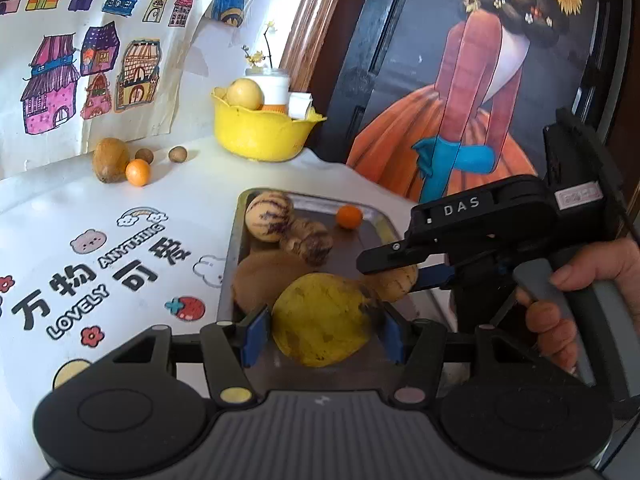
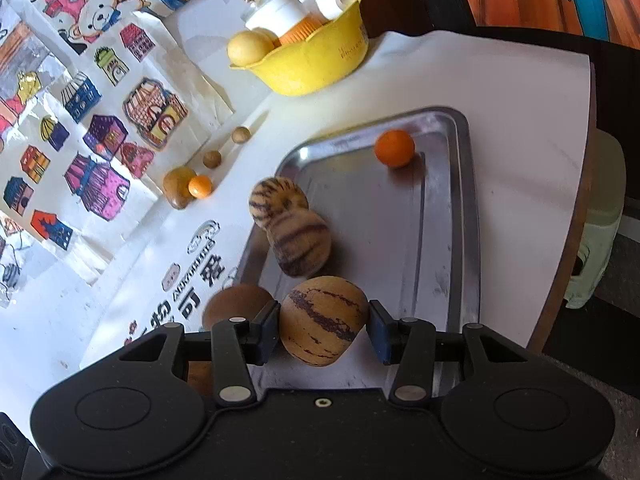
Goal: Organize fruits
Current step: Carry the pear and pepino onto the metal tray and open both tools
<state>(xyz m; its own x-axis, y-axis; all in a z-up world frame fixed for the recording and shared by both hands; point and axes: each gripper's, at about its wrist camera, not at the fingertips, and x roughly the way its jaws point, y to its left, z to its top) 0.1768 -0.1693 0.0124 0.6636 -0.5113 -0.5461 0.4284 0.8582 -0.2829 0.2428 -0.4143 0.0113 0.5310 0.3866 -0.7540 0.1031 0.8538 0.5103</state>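
The rectangular stainless-steel tray (image 2: 452, 216) lay near the table's right edge, its right half bare but for a small orange citrus fruit (image 2: 394, 148) near the far corner; two striped beige melons (image 2: 294, 232) and a brown kiwi-like fruit (image 2: 234, 306) crowded its left side; the left gripper (image 1: 322, 330) held a large yellow pear-shaped fruit (image 1: 320, 318) between its blue pads, jaws about half spread and pressed on both flanks, over the tray's near end; the right gripper (image 2: 324, 330), jaws narrower, clamped a tan fruit with dark purple streaks (image 2: 323, 326) above the tray's near left part; a person's hand (image 1: 560, 312) gripped its handle; the white tablecloth (image 2: 500, 92) carried printed cartoon stickers; a yellow scalloped plastic bowl (image 2: 316, 64) stood at the back; a brown fruit, another small orange and two nuts (image 1: 160, 155) sat beside the drawings on the wall.
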